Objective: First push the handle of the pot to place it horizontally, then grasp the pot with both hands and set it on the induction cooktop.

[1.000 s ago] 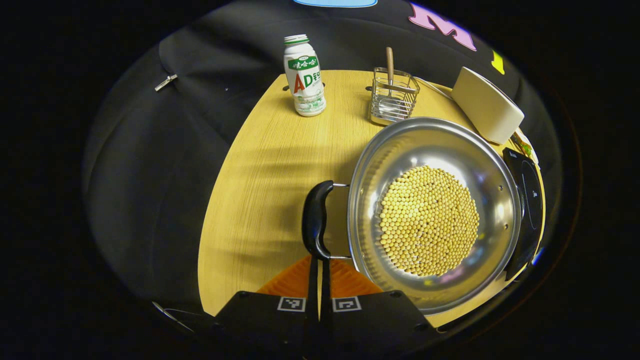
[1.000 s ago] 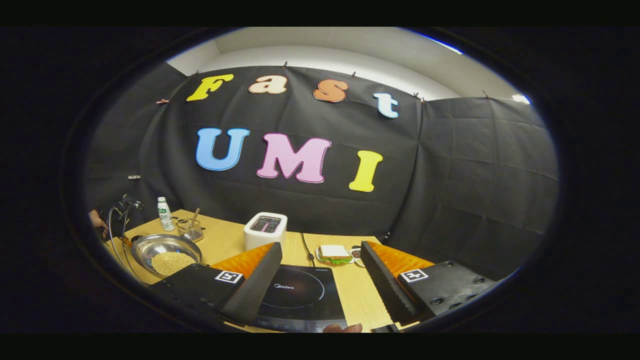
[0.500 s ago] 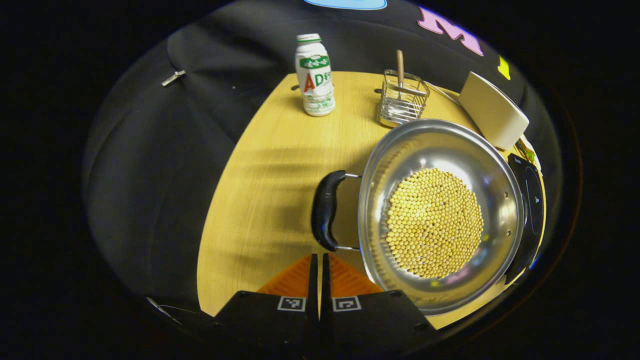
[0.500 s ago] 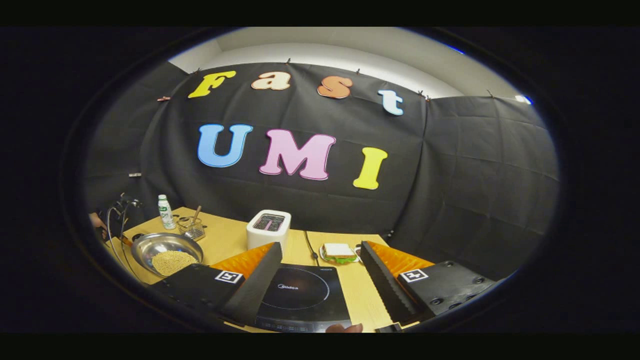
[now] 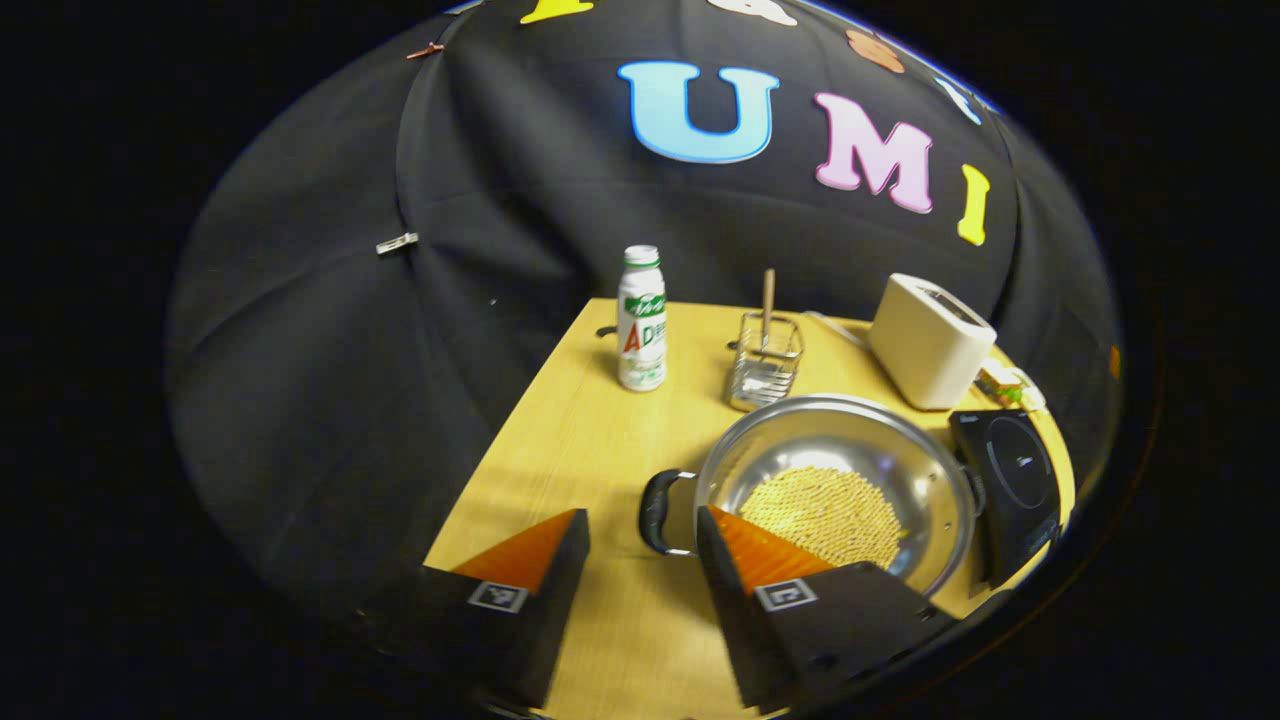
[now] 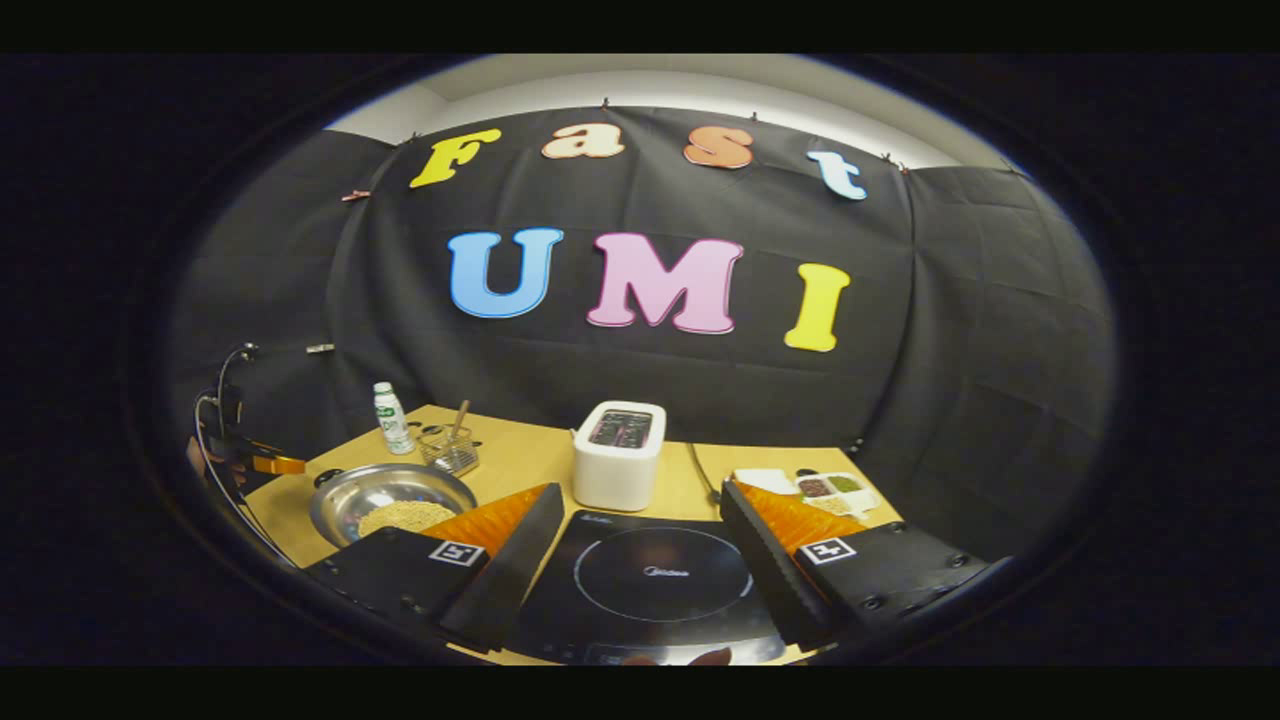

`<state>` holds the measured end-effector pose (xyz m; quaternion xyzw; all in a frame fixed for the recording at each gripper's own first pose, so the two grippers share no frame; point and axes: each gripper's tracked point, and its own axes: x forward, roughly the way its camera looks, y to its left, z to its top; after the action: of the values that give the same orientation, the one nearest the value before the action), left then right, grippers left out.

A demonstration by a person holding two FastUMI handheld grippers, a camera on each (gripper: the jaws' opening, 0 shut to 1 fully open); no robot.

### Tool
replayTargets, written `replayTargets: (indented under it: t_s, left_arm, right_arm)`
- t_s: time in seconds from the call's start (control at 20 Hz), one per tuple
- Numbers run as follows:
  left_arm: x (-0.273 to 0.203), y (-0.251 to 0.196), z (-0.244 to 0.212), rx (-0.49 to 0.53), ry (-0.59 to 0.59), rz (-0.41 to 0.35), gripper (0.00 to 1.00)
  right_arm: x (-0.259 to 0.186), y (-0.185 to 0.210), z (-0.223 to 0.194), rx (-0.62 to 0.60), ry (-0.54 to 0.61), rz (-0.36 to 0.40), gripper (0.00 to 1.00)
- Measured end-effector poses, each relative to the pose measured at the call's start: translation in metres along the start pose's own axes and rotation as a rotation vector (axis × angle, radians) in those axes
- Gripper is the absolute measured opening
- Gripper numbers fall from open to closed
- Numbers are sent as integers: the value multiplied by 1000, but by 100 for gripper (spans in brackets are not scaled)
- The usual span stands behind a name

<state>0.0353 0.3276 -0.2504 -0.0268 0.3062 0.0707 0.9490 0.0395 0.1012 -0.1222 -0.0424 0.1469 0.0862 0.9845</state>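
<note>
A steel pot [image 5: 850, 440] holding yellow beans [image 5: 820, 505] stands on the wooden table [image 5: 560, 450]. Its black handle [image 5: 652, 512] points toward me in the left gripper view. My left gripper [image 5: 640, 530] is open, its fingers spread either side of that handle and a little short of it. The black induction cooktop [image 5: 1010, 470] lies just right of the pot. In the right gripper view my right gripper [image 6: 640, 530] is open above the cooktop [image 6: 660, 580], with the pot [image 6: 385, 495] off to the left.
A white drink bottle [image 5: 641, 320], a wire utensil holder [image 5: 765, 360] and a white toaster [image 5: 928, 340] stand behind the pot. A white dish of food [image 6: 830, 487] sits right of the toaster [image 6: 618, 455]. The left gripper's hand and cable [image 6: 225, 440] show at far left.
My left gripper was shut near the pot's handle; it has pulled back, tilted up and opened. The right gripper view has shifted so the cooktop sits more centred under it.
</note>
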Motion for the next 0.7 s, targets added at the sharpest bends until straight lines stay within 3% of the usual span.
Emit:
replayTargets:
  t_s: [0.1,0.2,0.5,0.7]
  left_arm:
    - [4,-9,-2,7,17,-36,89]
    - [13,-17,-6,9,41,-69,96]
    - [61,-13,-30,-3,158,-55,96]
    - [81,-13,-34,5,178,-71,92]
  right_arm:
    - [17,25,-11,21,27,45,98]
    - [33,49,-29,35,70,83,98]
    - [78,111,-83,62,224,173,98]
    - [97,134,-134,120,405,172,96]
